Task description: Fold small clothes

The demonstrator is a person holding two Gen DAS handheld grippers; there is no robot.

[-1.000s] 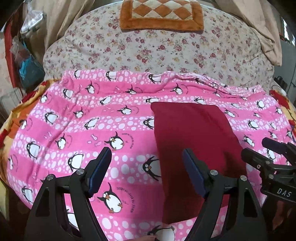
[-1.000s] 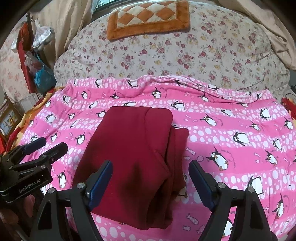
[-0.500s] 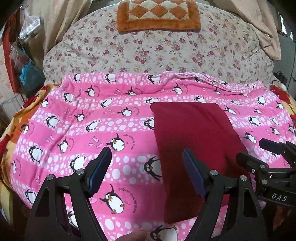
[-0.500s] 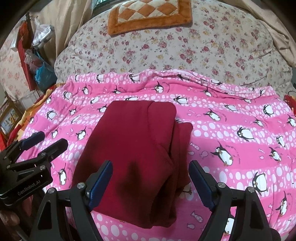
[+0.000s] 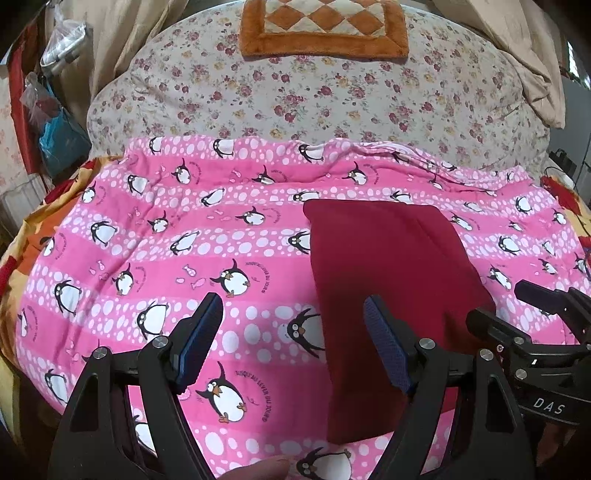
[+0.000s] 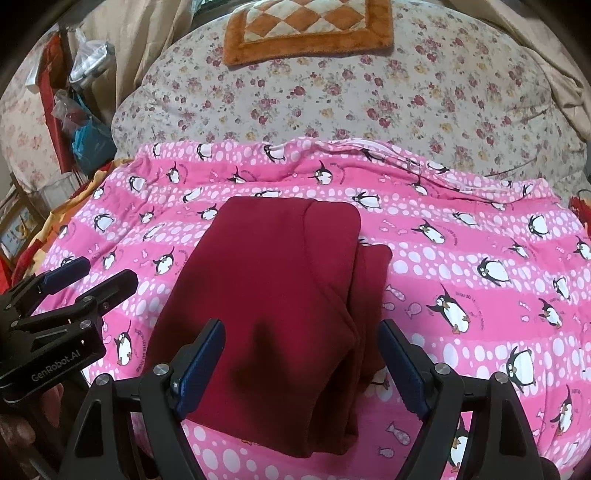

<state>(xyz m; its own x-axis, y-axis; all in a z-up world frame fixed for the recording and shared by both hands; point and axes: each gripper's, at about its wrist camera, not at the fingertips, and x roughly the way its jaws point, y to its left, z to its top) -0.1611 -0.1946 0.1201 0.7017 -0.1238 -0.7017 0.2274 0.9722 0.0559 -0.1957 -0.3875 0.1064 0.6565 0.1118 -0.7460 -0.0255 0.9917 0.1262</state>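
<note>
A dark red garment [image 6: 280, 295] lies folded into a long stack on the pink penguin blanket [image 6: 461, 266], with extra layers showing along its right edge. In the left wrist view the same dark red garment [image 5: 388, 280] lies right of centre. My right gripper [image 6: 299, 354] hovers open above the garment's near end, nothing between its blue pads. My left gripper [image 5: 291, 332] stands open over bare pink penguin blanket [image 5: 166, 266], just left of the garment's left edge. Each gripper shows at the side of the other's view: the right gripper [image 5: 517, 306] and the left gripper [image 6: 88, 277].
A floral quilt [image 6: 332, 92] bulges behind the blanket, with an orange checked mat [image 6: 306, 26] on top. Bags [image 6: 88, 136] and clutter hang at the far left. Beige cloth [image 5: 528, 66] drapes at the far right. A fingertip [image 5: 258, 469] shows at the lower edge.
Both views shifted slightly, the scene sliding a little lower in frame. The garment has not moved and both grippers stay open.
</note>
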